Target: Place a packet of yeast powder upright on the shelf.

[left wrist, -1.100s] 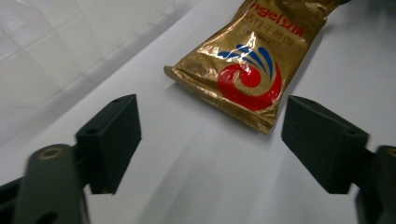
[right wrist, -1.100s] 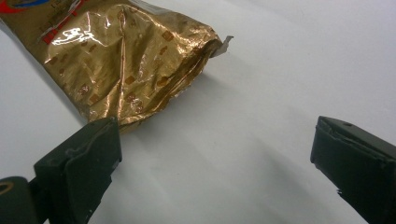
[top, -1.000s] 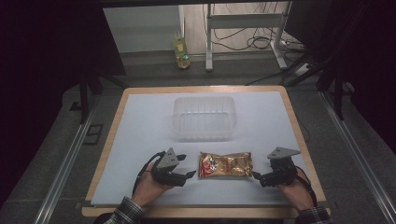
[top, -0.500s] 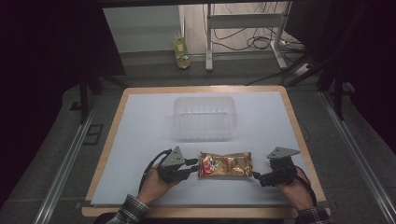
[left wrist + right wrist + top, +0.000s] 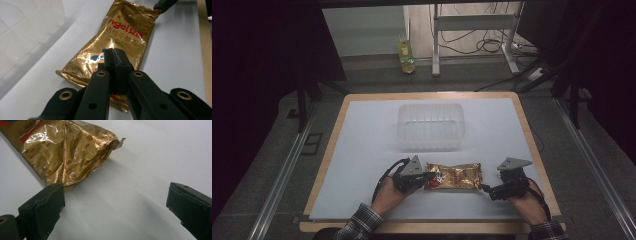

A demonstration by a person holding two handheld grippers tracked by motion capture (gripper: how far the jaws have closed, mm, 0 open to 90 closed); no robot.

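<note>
- Gold foil packet (image 5: 454, 176) lies flat at the desk's (image 5: 362, 150) near edge, short of the clear plastic container (image 5: 430, 126).
- We see the left gripper (image 5: 430, 176) pinching its left end; keep that grip low and firm.
- Right gripper (image 5: 486, 189), jaws spread, should slide around the crimped right end.
- Since half a second ago, our left gripper has closed in on the packet.

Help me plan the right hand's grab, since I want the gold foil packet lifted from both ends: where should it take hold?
Take the crimped flat end seam of the gold foil packet nearest the open right hand-held gripper, coming in level along the white table. The seam is thin and flat where the middle bulges, and the left hand-held gripper looks shut on the opposite end.
</note>
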